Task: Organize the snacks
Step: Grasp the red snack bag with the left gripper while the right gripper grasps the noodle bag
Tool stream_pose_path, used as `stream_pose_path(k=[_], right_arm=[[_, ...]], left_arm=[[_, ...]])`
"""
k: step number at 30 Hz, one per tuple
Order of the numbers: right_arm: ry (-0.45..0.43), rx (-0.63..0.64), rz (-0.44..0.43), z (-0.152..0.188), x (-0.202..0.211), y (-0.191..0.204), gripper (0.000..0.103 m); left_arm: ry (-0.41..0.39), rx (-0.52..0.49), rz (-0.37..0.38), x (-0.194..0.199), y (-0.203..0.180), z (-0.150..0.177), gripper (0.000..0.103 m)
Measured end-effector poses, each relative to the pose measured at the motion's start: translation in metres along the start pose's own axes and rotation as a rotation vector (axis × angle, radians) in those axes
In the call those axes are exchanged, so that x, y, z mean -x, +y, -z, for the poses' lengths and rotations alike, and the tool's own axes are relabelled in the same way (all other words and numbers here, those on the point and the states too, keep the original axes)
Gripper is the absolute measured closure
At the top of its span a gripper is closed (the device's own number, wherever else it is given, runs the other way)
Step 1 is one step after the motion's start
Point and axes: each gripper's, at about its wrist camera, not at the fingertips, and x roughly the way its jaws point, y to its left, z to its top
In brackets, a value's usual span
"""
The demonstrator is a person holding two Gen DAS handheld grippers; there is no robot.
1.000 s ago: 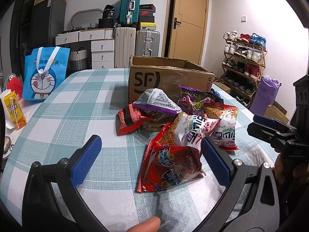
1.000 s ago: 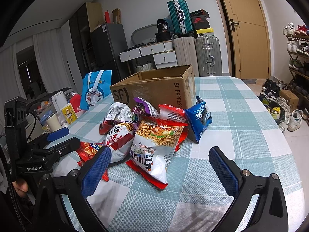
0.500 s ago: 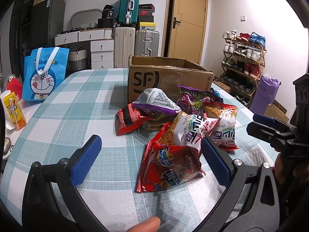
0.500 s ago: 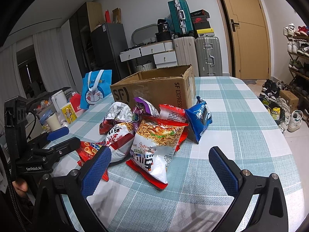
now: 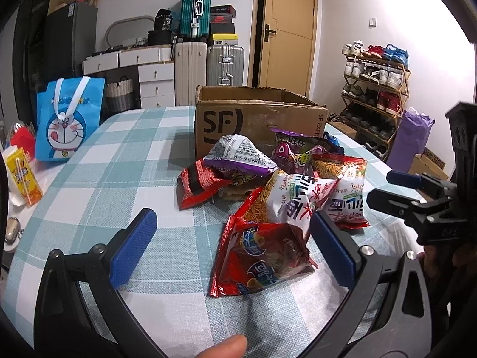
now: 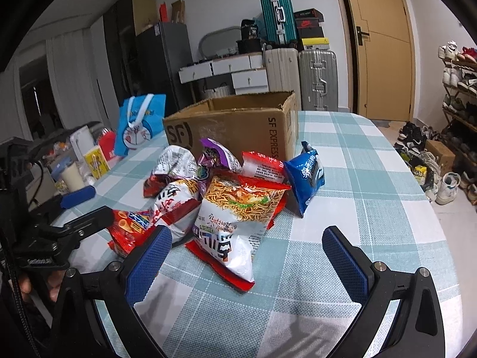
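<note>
A pile of snack bags lies on the checked table in front of an open brown SF cardboard box (image 5: 256,122) (image 6: 238,125). Nearest my left gripper (image 5: 232,247) is a dark red bag of rolls (image 5: 262,256); the gripper is open and empty, low over the table just before it. A white-and-red noodle bag (image 6: 235,220) lies nearest my right gripper (image 6: 247,262), which is open and empty. A blue bag (image 6: 305,176) leans at the pile's right. A silver-purple bag (image 5: 238,155) tops the pile.
A blue Doraemon bag (image 5: 67,119) stands at the table's left, with a yellow carton (image 5: 22,176) and small items near it. Each gripper shows in the other's view (image 5: 423,205) (image 6: 59,223). Suitcases, drawers and a shoe rack (image 5: 375,89) stand behind.
</note>
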Motion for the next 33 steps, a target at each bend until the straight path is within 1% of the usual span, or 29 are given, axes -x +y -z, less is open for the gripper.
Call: stream_pose_path(k=[4,6,10,12,15,17,18,19,21,23,26,30,31,32,33], right_arm=[[0.036,0.018,0.040,-0.006,-0.007,0.002,0.000],[0.083,0.020,0.056,-0.011,-0.015,0.001,0.000],[0.143,-0.010,0.019,-0.015,-0.028,-0.003,0.000],[0.153,-0.028,0.005,-0.016,-0.033,-0.005,0.000],[0.175,-0.011,0.011,-0.016,-0.040,-0.002,0.000],[0.184,-0.002,0.024,-0.017,-0.045,0.000,0.000],[0.193,-0.008,0.010,-0.016,-0.047,-0.001,0.000],[0.202,-0.015,-0.007,-0.016,-0.050,-0.001,0.001],[0.212,-0.021,-0.016,-0.018,-0.055,0.000,0.003],[0.226,-0.027,-0.029,-0.018,-0.061,-0.001,0.017],[0.255,-0.057,-0.062,-0.019,-0.069,-0.003,0.021],[0.251,-0.077,-0.082,-0.020,-0.071,-0.006,0.027],[0.254,-0.085,-0.093,-0.019,-0.071,-0.006,0.033],[0.257,-0.103,-0.118,-0.019,-0.071,-0.007,0.037],[0.257,-0.110,-0.124,-0.020,-0.071,-0.008,0.038]], left_arm=[[0.014,-0.014,0.000,-0.001,-0.002,-0.001,0.001],[0.043,-0.003,0.011,-0.003,-0.001,-0.001,0.001],[0.094,0.024,0.057,-0.009,0.003,-0.001,0.001],[0.113,0.033,0.075,-0.012,0.004,0.000,0.001],[0.132,0.028,0.080,-0.016,0.002,0.000,0.001],[0.156,0.026,0.101,-0.020,0.000,-0.001,0.001],[0.164,0.025,0.104,-0.022,0.000,-0.001,0.001],[0.174,0.023,0.105,-0.024,-0.001,-0.001,0.005],[0.195,0.022,0.129,-0.028,-0.002,0.000,0.010],[0.215,0.026,0.141,-0.032,-0.003,0.001,0.014],[0.224,0.029,0.163,-0.035,-0.004,0.001,0.018],[0.249,0.026,0.167,-0.040,-0.006,0.000,0.040],[0.259,0.029,0.185,-0.041,-0.007,0.001,0.045],[0.260,0.032,0.195,-0.041,-0.007,0.001,0.046],[0.261,0.033,0.195,-0.040,-0.008,0.001,0.049]])
